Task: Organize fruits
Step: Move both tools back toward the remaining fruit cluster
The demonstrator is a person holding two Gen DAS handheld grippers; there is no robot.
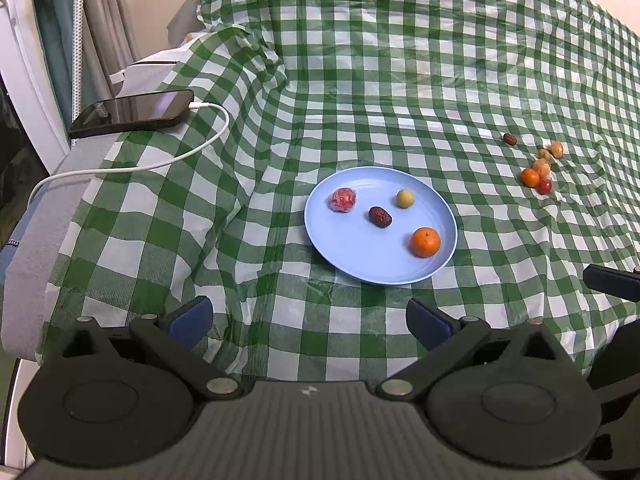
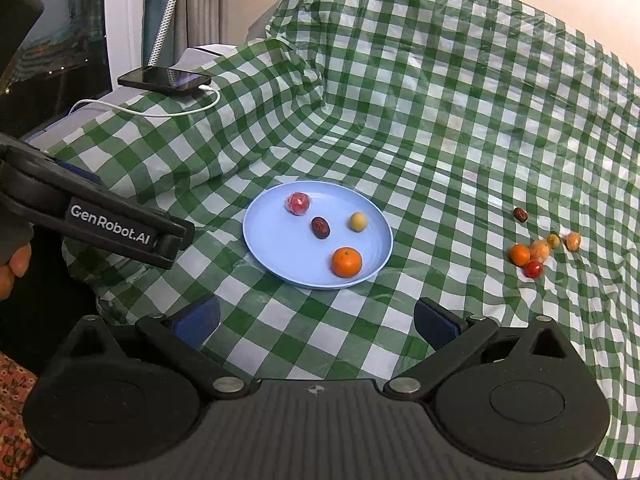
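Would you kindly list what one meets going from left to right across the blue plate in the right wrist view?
On the blue plate: wrapped red fruit → dark red date → orange mandarin → small yellow fruit.
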